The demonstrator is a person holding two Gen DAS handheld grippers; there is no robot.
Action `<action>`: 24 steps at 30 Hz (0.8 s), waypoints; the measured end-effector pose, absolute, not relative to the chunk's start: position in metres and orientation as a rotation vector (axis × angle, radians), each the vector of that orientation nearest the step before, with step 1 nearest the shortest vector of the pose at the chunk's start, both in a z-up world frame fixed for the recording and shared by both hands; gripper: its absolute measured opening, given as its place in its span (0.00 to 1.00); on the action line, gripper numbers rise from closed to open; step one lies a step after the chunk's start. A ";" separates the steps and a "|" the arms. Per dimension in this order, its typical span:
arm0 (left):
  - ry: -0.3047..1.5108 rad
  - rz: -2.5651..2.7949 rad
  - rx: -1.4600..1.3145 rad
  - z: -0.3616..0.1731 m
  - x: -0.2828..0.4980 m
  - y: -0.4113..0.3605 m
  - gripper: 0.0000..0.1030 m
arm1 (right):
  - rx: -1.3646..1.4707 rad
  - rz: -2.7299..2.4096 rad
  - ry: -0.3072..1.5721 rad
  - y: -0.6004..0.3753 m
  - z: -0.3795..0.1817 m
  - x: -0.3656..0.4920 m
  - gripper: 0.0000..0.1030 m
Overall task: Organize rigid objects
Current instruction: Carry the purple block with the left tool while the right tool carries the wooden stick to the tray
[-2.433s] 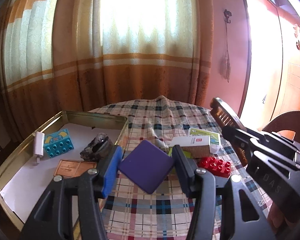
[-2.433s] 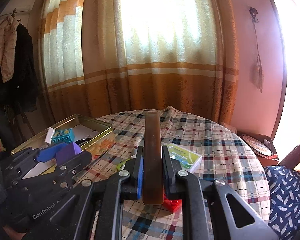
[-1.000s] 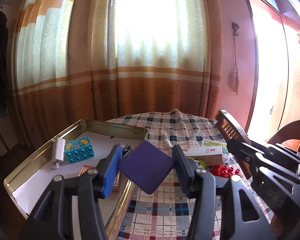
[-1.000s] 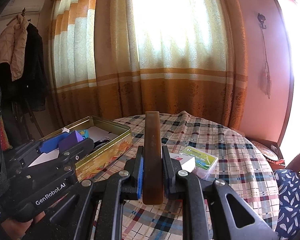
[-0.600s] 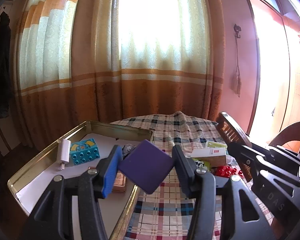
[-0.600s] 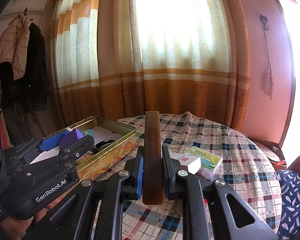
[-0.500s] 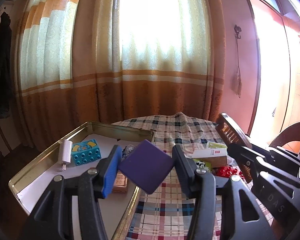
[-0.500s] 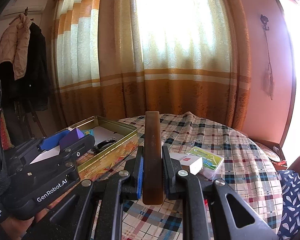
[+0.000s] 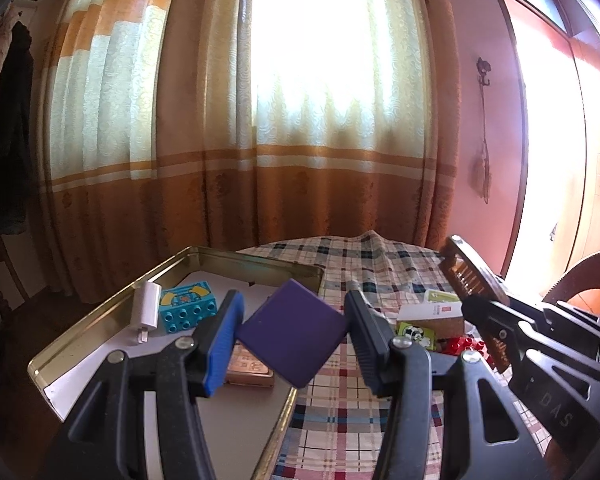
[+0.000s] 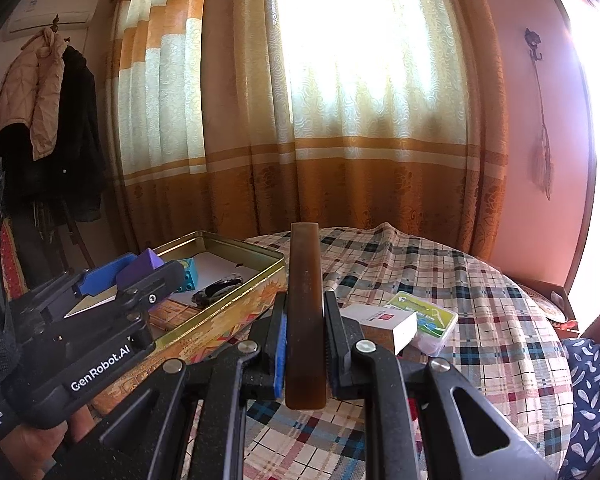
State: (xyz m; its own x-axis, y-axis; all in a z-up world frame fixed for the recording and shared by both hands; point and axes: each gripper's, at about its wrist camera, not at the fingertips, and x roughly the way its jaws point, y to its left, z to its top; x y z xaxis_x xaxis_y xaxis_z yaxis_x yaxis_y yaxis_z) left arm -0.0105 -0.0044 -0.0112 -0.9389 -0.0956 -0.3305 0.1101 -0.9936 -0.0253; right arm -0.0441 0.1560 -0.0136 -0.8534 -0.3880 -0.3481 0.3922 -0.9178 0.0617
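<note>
Purple tile (image 9: 291,333) is held corner-to-corner in the left gripper (image 9: 294,338) jaws over the tin (image 9: 100,322) edge, nearer it than the right gripper (image 10: 305,344), clamped on an upright comb (image 10: 305,304).

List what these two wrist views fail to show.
- Copper-coloured flat piece in the tin, left wrist view: mostly hidden behind the purple tile and the jaws.
- Red brick, left wrist view: partly behind the right gripper.
- Box print, right wrist view: too small.

Striped curtains (image 9: 300,140), hanging coats (image 10: 48,120)
</note>
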 end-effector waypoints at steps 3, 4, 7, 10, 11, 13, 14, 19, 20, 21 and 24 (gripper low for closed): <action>0.076 -2.988 0.502 -0.011 -0.010 -0.008 0.51 | 0.503 -2.683 0.015 0.155 -0.014 -0.045 0.17; 0.079 -2.985 0.500 -0.011 -0.010 -0.009 0.51 | 0.503 -2.683 0.013 0.155 -0.014 -0.045 0.17; 0.086 -2.979 0.496 -0.011 -0.009 -0.012 0.51 | 0.506 -2.679 0.008 0.155 -0.014 -0.047 0.17; 0.090 -2.975 0.492 -0.012 -0.008 -0.013 0.51 | 0.506 -2.677 0.008 0.154 -0.014 -0.047 0.17; 0.091 -2.974 0.490 -0.012 -0.008 -0.014 0.51 | 0.505 -2.676 0.009 0.154 -0.014 -0.047 0.17; 0.094 -2.972 0.488 -0.011 -0.008 -0.015 0.51 | 0.505 -2.673 0.008 0.152 -0.014 -0.047 0.17; 0.095 -2.971 0.487 -0.011 -0.008 -0.016 0.51 | 0.505 -2.670 0.009 0.151 -0.014 -0.047 0.17; 0.099 -2.967 0.477 -0.010 -0.006 -0.018 0.51 | 0.503 -2.661 0.012 0.146 -0.014 -0.045 0.17; 0.100 -2.966 0.471 -0.010 -0.005 -0.018 0.51 | 0.503 -2.659 0.013 0.145 -0.014 -0.045 0.17; 0.101 -2.965 0.466 -0.009 -0.004 -0.019 0.51 | 0.503 -2.658 0.013 0.144 -0.014 -0.045 0.17; 0.097 -2.958 0.449 -0.007 -0.003 -0.020 0.51 | 0.502 -2.651 0.010 0.140 -0.014 -0.045 0.17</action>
